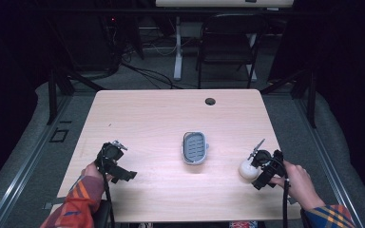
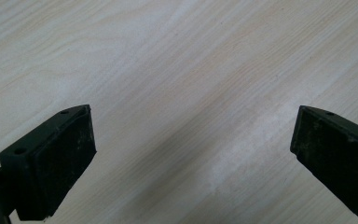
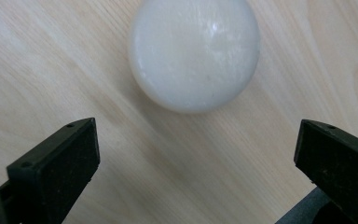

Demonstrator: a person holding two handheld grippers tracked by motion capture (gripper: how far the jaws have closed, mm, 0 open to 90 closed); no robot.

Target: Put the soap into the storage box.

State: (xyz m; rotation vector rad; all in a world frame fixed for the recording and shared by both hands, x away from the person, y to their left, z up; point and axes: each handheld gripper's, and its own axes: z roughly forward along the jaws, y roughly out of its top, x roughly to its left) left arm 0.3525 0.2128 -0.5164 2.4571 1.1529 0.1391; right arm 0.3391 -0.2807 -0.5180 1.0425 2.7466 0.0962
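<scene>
White ball [image 3: 195, 53] near right on tabletop [image 1: 161, 114], right claw [image 3: 196, 154] spread wide just short of it, left claw [image 2: 193, 158] spread wide over bare wood, grey tray [image 1: 195, 147] centre.

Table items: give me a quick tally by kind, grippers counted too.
White ball: 1
Grey slotted tray: 1
Grippers: 2, the left gripper and the right gripper, both open over the table
Total: 4

Wooden table [image 1: 147, 114] bears tray [image 1: 195, 147], ball [image 1: 246, 169]
</scene>
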